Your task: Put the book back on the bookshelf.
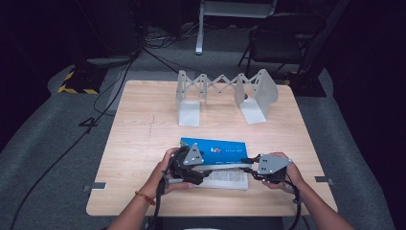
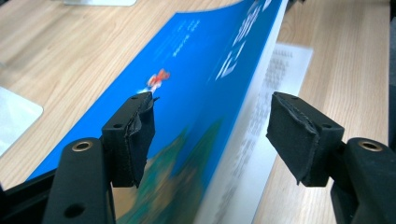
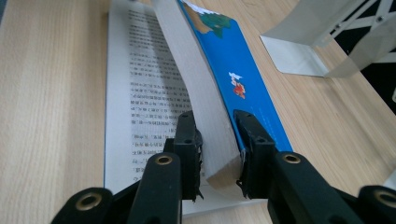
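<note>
Right tool clamps the book page block; left tool jaws stand apart, straddling its blue cover.

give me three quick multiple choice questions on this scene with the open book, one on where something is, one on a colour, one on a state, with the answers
1. Where does the white folding bookend rack stand?
A. at the far side of the table, beyond the book
B. on top of the book
C. on the floor beside the chair

2. What colour is the cover of the book?
A. red
B. blue
C. yellow

3. How does the right gripper stand?
A. open, clear of the book
B. shut on nothing
C. shut on a thick block of the book's pages

Answers: 1 A, the high view shows it near the table's far edge; 2 B, the cover is bright blue; 3 C, the right gripper view shows its pads pressed on both sides of the lifted block.
</note>
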Tool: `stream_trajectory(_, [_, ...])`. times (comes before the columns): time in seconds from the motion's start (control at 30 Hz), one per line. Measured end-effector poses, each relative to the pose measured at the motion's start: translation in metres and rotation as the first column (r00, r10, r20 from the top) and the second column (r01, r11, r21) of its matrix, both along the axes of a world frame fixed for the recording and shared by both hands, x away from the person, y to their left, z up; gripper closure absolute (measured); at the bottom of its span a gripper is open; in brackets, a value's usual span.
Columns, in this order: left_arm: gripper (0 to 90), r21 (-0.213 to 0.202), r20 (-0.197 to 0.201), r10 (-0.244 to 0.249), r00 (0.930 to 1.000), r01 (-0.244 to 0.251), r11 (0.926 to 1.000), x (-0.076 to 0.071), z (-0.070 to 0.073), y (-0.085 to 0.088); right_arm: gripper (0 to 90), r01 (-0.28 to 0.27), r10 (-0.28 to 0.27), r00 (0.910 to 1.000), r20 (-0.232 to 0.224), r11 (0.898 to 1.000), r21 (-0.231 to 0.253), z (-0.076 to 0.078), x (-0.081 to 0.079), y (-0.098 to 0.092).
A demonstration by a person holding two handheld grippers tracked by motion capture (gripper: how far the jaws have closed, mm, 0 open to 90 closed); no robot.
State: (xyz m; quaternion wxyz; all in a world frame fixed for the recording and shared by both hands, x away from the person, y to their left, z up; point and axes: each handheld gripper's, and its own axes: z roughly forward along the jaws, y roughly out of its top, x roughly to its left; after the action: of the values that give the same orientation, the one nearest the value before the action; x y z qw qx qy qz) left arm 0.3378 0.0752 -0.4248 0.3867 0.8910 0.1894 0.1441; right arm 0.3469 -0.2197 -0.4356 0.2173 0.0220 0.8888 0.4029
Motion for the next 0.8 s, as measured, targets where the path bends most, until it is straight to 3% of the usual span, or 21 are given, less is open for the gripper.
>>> stream_trajectory(0.07, [32.6,0.035,0.007,0.015,0.9999,-0.016,0.9993,-0.002,-0.003,-0.014,74.0,-0.004,0.004,1.0000,0.000,1.000,-0.006,0.000,-0.002,0.006])
stream_trajectory(0.17, [36.0,0.060,0.015,0.033,0.9993,-0.034,0.9976,-0.001,-0.009,-0.020,74.3,-0.007,0.007,1.0000,0.001,1.000,-0.010,0.001,-0.004,0.012])
stream_trajectory(0.23, [39.1,0.069,0.000,0.035,0.9994,-0.035,0.9970,0.001,-0.013,-0.022,74.3,-0.007,0.007,1.0000,0.002,1.000,-0.015,0.001,-0.004,0.014])
stream_trajectory(0.3, [43.3,0.121,0.009,0.038,0.9992,-0.039,0.9919,0.001,-0.025,-0.027,73.7,-0.009,0.009,1.0000,-0.002,1.000,-0.020,0.001,-0.004,0.016])
stream_trajectory(0.33, [44.0,0.121,0.009,0.038,0.9992,-0.039,0.9919,0.001,-0.025,-0.027,73.7,-0.009,0.009,1.0000,-0.002,1.000,-0.020,0.001,-0.004,0.016])
stream_trajectory(0.37, [47.9,0.156,0.040,0.049,0.9980,-0.054,0.9863,-0.001,-0.031,-0.031,73.2,-0.009,0.009,1.0000,-0.003,1.000,-0.030,0.002,-0.004,0.018])
stream_trajectory(0.43, [57.0,0.155,0.057,0.062,0.9964,-0.070,0.9854,-0.001,-0.032,-0.031,73.0,-0.008,0.008,1.0000,0.000,0.999,-0.032,0.002,-0.004,0.020])
stream_trajectory(0.6, [65.4,0.137,0.066,0.046,0.9968,-0.055,0.9890,0.001,-0.029,-0.026,66.2,0.004,-0.004,0.9998,-0.021,0.999,0.036,0.002,-0.001,0.017])
stream_trajectory(0.63, [66.5,0.133,0.062,0.043,0.9971,-0.051,0.9898,0.001,-0.030,-0.026,56.0,-0.007,0.008,0.9999,-0.009,0.999,0.048,-0.001,0.003,0.012])
stream_trajectory(0.73, [67.8,0.105,0.037,0.036,0.9987,-0.040,0.9936,0.005,-0.027,-0.020,56.8,-0.005,0.007,0.9992,-0.039,0.999,0.039,-0.005,0.012,0.006])
stream_trajectory(0.77, [68.1,0.104,0.026,0.031,0.9992,-0.033,0.9940,0.006,-0.026,-0.018,63.2,-0.003,0.003,0.9997,-0.024,1.000,0.023,-0.007,0.016,0.003])
stream_trajectory(0.8, [67.9,0.102,0.025,0.026,0.9993,-0.029,0.9943,0.007,-0.026,-0.017,68.1,-0.015,0.018,0.9982,-0.058,0.999,0.049,-0.009,0.023,-0.004])
